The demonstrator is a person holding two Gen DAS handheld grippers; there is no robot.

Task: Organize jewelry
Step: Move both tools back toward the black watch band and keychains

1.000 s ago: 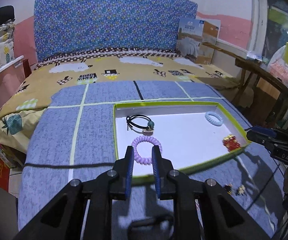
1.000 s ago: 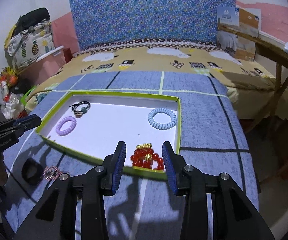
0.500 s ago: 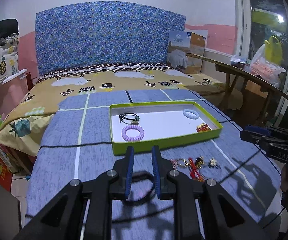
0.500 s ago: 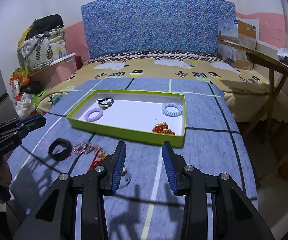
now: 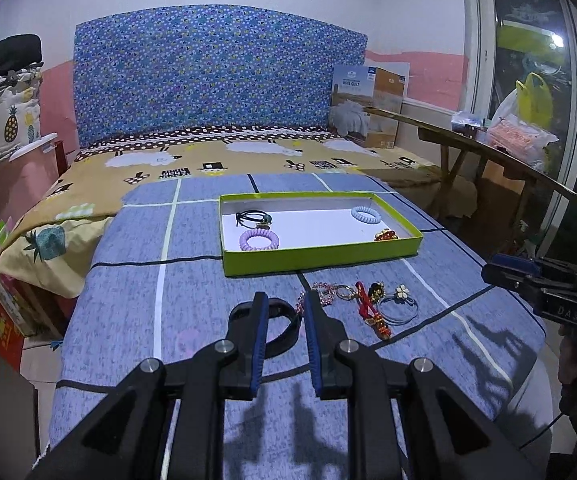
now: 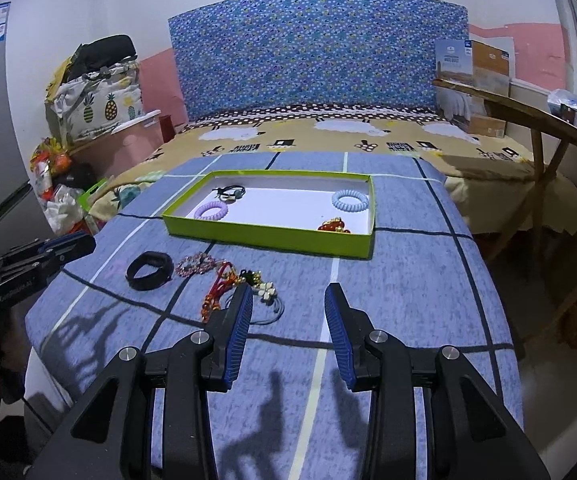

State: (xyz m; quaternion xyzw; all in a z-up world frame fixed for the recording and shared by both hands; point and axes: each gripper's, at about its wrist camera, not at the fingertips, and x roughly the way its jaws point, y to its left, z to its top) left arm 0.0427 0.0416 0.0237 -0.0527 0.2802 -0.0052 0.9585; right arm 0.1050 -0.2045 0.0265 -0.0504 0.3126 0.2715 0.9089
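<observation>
My left tongs (image 5: 282,312): jaws apart by a narrow gap, clamped on nothing; they hang over the blue checked bed cover (image 5: 136,280).
Black band (image 5: 284,326): just beyond my left tips, partly hidden behind them, lying flat on the cover. It looks like a light, broad, fairly stiff loop; I judge one jaw inside the ring and one outside, pinching the wall, is the surest hold.
Pink beaded bracelet (image 6: 194,264): just right of the black band, ahead of my left tongs. Beads look hard and slippery on a loose string, so I would pinch across the strand and expect it to droop.
Tangle of red cord, gold charms and flower hair tie (image 6: 240,288): right of the bracelet, touching the left finger of my right tongs in the right view. Soft and knotted together; lifting one piece may drag its neighbours.
My right tongs (image 6: 288,316): jaws wide apart, nothing between them, only bare cover below.
Green tray (image 5: 320,256): well ahead of both tongs, already holding a black tie, a purple coil, a pale blue coil and red beads, with white floor free in the middle.
Edges and room: the tray's raised near wall must be cleared from above; the bed's edge falls away close on my right, and open cover lies between the pile and tray.
</observation>
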